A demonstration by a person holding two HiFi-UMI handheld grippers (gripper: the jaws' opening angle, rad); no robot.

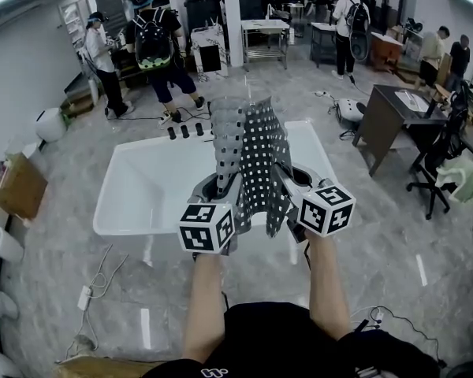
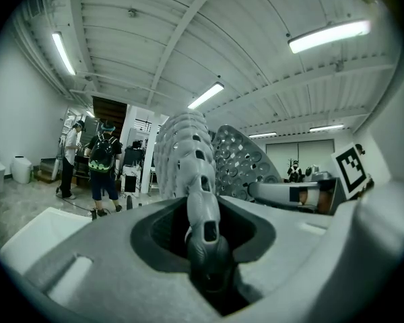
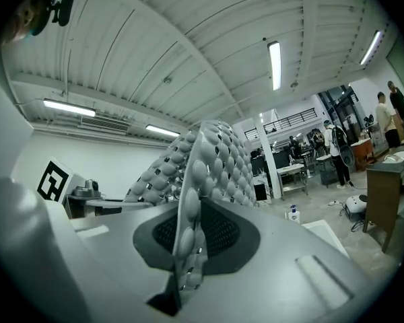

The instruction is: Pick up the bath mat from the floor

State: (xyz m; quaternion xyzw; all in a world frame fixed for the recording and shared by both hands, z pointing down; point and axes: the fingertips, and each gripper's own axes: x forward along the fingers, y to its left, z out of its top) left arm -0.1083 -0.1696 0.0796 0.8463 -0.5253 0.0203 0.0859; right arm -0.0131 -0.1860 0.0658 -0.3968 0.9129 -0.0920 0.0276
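Up over the white bathtub [image 1: 142, 187], the bath mat [image 1: 252, 144] is clear of the floor [image 1: 426, 250], held upright betw both claws.

Left claw [image 1: 219, 187]: jaws pinched on the mat's near edge. Left gripper view shows the rubbery rim squeezed right into the slot.

Right claw [image 1: 293, 181]: same deal, jaws closed on a thin fold of mat, w/ bumps & holes showing and the sheet running up from the grip.

Mat's grey, perforated, curled into two lobes, so its far face is hidden.

Head view: marker cubes [image 1: 207, 227] cover the jaw tips & the mat's bottom edge, so can't see how much hangs below the grip. Mat also blocks the middle of the tub's far rim. Three dark knobs [image 1: 185, 131] sit on that rim off to the left, too small to ID.

Bare forearms [image 1: 205, 305] run up to each claw, hands tucked behind the cubes.

Each gripper view catches the other claw's cube at frame edge, only partly visible.

Background: person w/ a backpack [image 1: 154, 46] beyond the tub, more ppl further back, small & hard to make out.
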